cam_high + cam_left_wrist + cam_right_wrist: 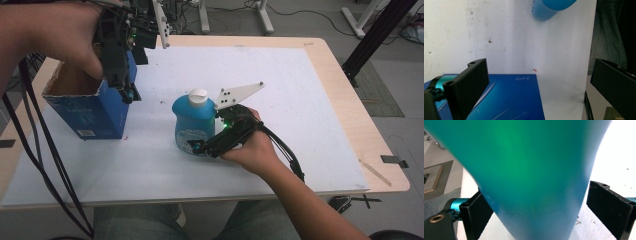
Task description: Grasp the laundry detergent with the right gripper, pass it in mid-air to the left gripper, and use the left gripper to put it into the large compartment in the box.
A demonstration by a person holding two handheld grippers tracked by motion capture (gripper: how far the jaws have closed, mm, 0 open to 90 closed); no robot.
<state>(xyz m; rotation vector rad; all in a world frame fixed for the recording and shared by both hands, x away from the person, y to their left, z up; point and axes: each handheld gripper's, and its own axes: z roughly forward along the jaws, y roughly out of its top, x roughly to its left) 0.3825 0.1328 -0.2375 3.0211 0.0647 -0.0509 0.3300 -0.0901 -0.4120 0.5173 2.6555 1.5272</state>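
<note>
- While upright, bottle [192,122] sits between right gripper [196,146] jaws — left jaw touching, right jaw apart.
- Left gripper [131,95] — jaws apart, over box [95,112] at 9 o'clock.

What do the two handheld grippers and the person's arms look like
Both grippers are black, with flat, ribbed black jaws and a teal metal fitting at the jaw base. The right gripper carries a pale three-cornered plate with small holes and a green light. The left gripper trails black cables. The forearms are bare, with no sleeves showing.
</note>
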